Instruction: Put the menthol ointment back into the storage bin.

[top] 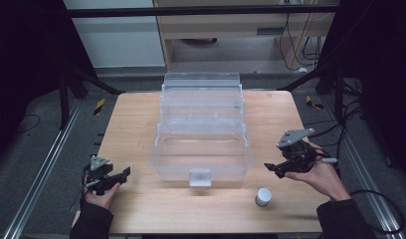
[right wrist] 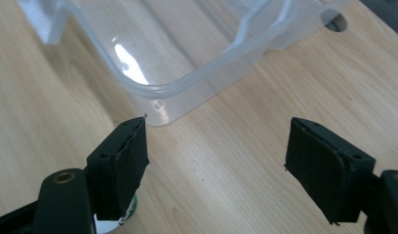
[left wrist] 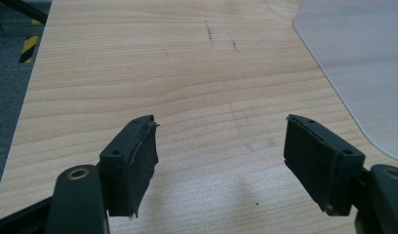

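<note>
A clear plastic box (top: 201, 152) with its lid thrown back stands mid-table; a white latch is on its front wall. A small green jar (top: 262, 196) with a white cap stands upright on the wood, in front of the box's right corner. My right gripper (top: 273, 169) hovers above the table right of the box, open and empty, with its jaws pointing left. From its own view the right gripper (right wrist: 216, 165) looks at the box's corner (right wrist: 187, 63), and the jar (right wrist: 125, 218) peeks out behind one jaw. My left gripper (top: 120, 177) sits low at the front left, open and empty.
The wooden table (top: 141, 114) lies bare to the left of the box, as seen between the left gripper's (left wrist: 221, 161) jaws, with the box's corner (left wrist: 363, 63) off to one side. Grey floor, metal rails and cables surround the table.
</note>
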The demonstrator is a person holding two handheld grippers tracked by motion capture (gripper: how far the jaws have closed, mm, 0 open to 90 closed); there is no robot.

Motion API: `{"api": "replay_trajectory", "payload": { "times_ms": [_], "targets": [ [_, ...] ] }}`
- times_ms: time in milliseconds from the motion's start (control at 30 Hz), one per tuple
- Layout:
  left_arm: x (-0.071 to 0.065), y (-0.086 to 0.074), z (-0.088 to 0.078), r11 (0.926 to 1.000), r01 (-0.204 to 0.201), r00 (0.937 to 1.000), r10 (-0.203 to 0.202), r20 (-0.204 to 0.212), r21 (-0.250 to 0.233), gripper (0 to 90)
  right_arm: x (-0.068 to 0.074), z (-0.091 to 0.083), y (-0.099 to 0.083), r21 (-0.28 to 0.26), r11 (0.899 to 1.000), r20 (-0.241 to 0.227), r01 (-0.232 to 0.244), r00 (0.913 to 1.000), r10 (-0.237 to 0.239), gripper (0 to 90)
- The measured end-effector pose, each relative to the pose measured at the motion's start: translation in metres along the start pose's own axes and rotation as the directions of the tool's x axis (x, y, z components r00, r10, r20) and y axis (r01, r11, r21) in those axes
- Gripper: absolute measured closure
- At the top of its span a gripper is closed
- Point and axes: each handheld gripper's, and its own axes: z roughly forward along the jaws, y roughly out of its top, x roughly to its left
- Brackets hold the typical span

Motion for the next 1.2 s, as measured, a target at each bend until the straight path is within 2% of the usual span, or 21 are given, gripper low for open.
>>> {"api": "replay_trajectory", "payload": {
  "times_ms": [33,67,100,200,267,333,367,467,500,533,567,700,733,767,800,833,867,900,1067,1100,1200],
  "targets": [
    [0.0,0.0,0.0,1.0,-0.004,1.0,0.004,-0.001,0.004,27.6,0.003,-0.001,0.004,0.022,0.999,-0.02,0.031,0.9993,-0.031,23.9],
    [0.0,0.0,0.0,1.0,-0.004,1.0,0.004,-0.001,0.004,27.6,0.003,-0.001,0.004,0.022,0.999,-0.02,0.031,0.9993,-0.031,23.9],
    [0.0,0.0,0.001,0.9999,-0.009,1.0,0.009,-0.001,0.006,27.6,0.006,-0.002,0.007,0.044,0.997,-0.047,0.064,0.997,-0.062,23.8],
    [-0.001,0.0,0.001,0.9999,-0.01,1.0,0.01,0.001,0.007,27.7,0.01,-0.002,0.01,0.07,0.994,-0.068,0.088,0.9942,-0.083,23.7],
    [-0.001,0.0,0.001,0.9999,-0.013,0.9999,0.013,0.0,0.01,27.7,0.014,-0.001,0.013,0.111,0.986,-0.103,0.126,0.9881,-0.114,23.2],
    [-0.001,0.0,0.001,0.9998,-0.014,0.9999,0.014,0.001,0.011,27.8,0.015,0.0,0.014,0.124,0.983,-0.11,0.136,0.9863,-0.123,23.0],
    [-0.001,0.0,0.002,0.9998,-0.014,0.9999,0.013,0.002,0.013,27.8,0.017,0.001,0.015,0.143,0.977,-0.126,0.16,0.9817,-0.143,22.7],
    [-0.001,0.0,0.002,0.9997,-0.017,0.9999,0.017,0.002,0.015,27.9,0.02,0.003,0.016,0.152,0.974,-0.15,0.169,0.9777,-0.146,22.2],
    [-0.001,0.0,0.002,0.9996,-0.021,0.9998,0.021,0.0,0.016,27.9,0.022,0.004,0.016,0.171,0.968,-0.166,0.183,0.9738,-0.155,21.9],
    [-0.001,0.0,0.002,0.9996,-0.021,0.9998,0.021,0.0,0.016,27.9,0.022,0.004,0.016,0.171,0.968,-0.166,0.183,0.9738,-0.155,21.9],
    [-0.001,0.0,0.002,0.9997,-0.021,0.9998,0.021,0.0,0.016,27.9,0.024,0.006,0.016,0.191,0.962,-0.181,0.196,0.9701,-0.162,21.1],
    [-0.001,0.0,0.002,0.9996,-0.023,0.9997,0.023,-0.002,0.017,27.9,0.03,0.008,0.014,0.213,0.951,-0.203,0.223,0.9625,-0.18,20.0],
    [-0.001,0.0,0.002,0.9996,-0.023,0.9997,0.023,-0.002,0.017,28.0,0.03,0.008,0.014,0.213,0.951,-0.203,0.223,0.9625,-0.18,20.0],
    [-0.001,0.0,0.002,0.9995,-0.025,0.9997,0.025,-0.003,0.018,28.0,0.031,0.01,0.013,0.221,0.946,-0.217,0.235,0.9582,-0.187,19.0],
    [-0.001,0.0,0.002,0.9995,-0.025,0.9997,0.025,-0.003,0.018,28.1,0.031,0.01,0.013,0.221,0.946,-0.217,0.235,0.9582,-0.187,19.0],
    [-0.001,0.0,0.002,0.9995,-0.027,0.9996,0.027,-0.006,0.018,28.1,0.034,0.011,0.012,0.234,0.94,-0.222,0.249,0.9548,-0.197,18.4],
    [-0.001,0.0,0.002,0.9995,-0.027,0.9996,0.027,-0.006,0.018,28.1,0.034,0.011,0.012,0.234,0.94,-0.222,0.249,0.9548,-0.197,18.4],
    [-0.002,0.0,0.002,0.9995,-0.027,0.9996,0.027,-0.006,0.016,28.1,0.036,0.013,0.012,0.244,0.934,-0.23,0.259,0.9515,-0.204,17.8],
    [-0.002,0.0,0.002,0.9994,-0.029,0.9995,0.03,-0.006,0.016,28.1,0.04,0.016,0.01,0.259,0.927,-0.25,0.27,0.9462,-0.206,17.8],
    [-0.002,0.0,0.001,0.9995,-0.029,0.9996,0.029,-0.006,0.015,28.1,0.041,0.019,0.008,0.261,0.923,-0.258,0.283,0.9418,-0.216,18.1],
    [-0.002,0.0,0.001,0.9995,-0.029,0.9996,0.029,-0.006,0.015,28.1,0.043,0.021,0.006,0.272,0.92,-0.264,0.284,0.9407,-0.213,18.1]
  ]
}}
